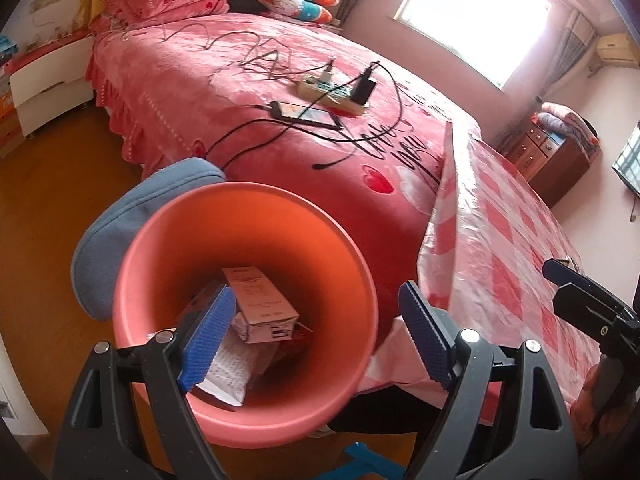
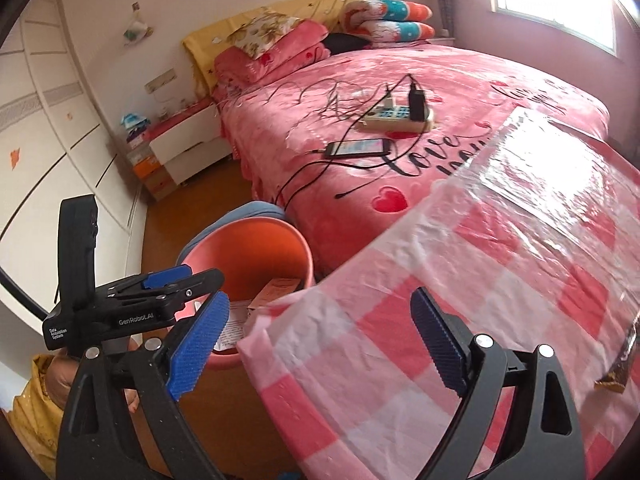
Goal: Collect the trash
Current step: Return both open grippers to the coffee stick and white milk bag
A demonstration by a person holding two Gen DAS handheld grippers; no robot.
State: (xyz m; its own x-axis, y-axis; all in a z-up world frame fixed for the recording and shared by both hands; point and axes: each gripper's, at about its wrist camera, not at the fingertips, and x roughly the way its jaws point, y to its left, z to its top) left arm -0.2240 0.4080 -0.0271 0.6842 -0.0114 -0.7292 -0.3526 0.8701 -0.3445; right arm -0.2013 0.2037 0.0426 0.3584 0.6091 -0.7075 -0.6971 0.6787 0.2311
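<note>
Left gripper [image 1: 316,336]: fingers spread wide, nothing between them; it hangs over the mouth of the bin, left pad over the opening, right pad past the rim toward the surface.
Right gripper [image 2: 318,346]: fingers spread wide, holding nothing; it hangs over the near corner of the surface.
Bin [image 1: 336,240]: one round orange-pink bin on the wooden floor, wedged between the bed and the surface, with a blue-grey cushion [image 1: 120,220] touching its far side.
Bin contents: one white carton [image 1: 260,304] lying tilted on top, printed paper [image 1: 228,368] beneath it, and further scraps too hidden to count.
Trash remaining: one brown wrapper [image 2: 620,364] lies on the surface at the right edge of the right wrist view, well right of the right fingers and apart from them.
Surface [image 2: 400,360]: covered with a pink-and-white checked plastic cloth, abutting the bed.
Bed [image 1: 280,152]: pink blanket carrying one power strip [image 1: 332,94], one phone [image 1: 308,114] and several cables.
</note>
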